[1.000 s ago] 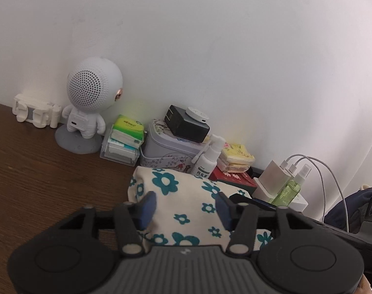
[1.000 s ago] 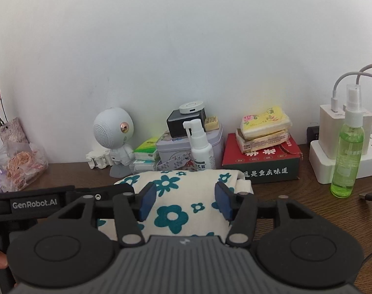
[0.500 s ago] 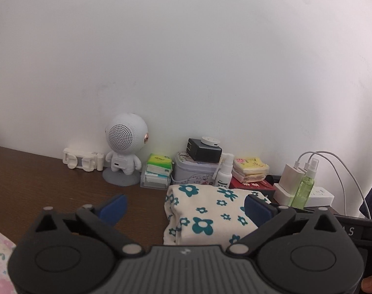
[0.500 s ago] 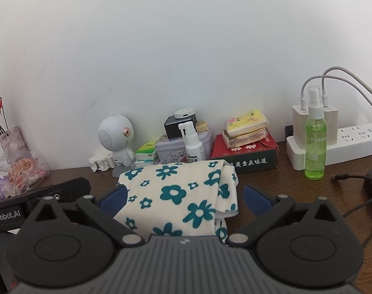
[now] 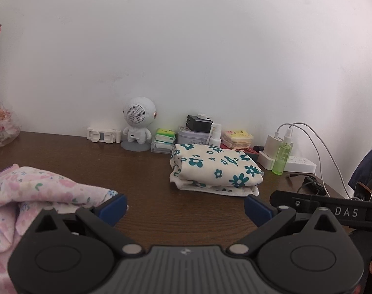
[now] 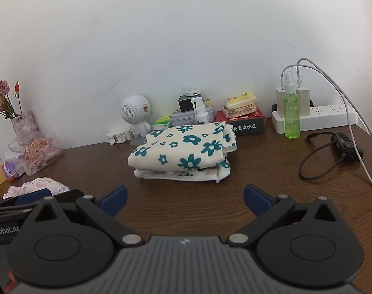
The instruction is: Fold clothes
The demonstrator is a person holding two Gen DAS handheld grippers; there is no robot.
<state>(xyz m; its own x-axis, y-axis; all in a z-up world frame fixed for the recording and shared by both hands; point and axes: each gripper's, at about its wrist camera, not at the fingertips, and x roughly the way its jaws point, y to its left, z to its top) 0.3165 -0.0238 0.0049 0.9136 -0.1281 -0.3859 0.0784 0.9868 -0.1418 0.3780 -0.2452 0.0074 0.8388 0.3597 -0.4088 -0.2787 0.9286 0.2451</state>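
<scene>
Tabletop (image 6: 271,161): dark brown wood, set against a white wall (image 6: 161,36).
Robot figure (image 6: 135,112): white, round-headed, placed upright at the wall.
Tin (image 6: 186,117): grey, topped by a black box (image 6: 187,101), with a white spray bottle (image 6: 201,112) in front.
Red box (image 6: 244,121): stacked with yellow packets (image 6: 241,100).
Power strip (image 6: 325,118): white, with chargers and white cables plugged in.
Green bottle (image 6: 291,112): stood just before the strip.
Black cable (image 6: 325,156): looped on the right.
Dried flowers (image 6: 2,98): seen at far left.
</scene>
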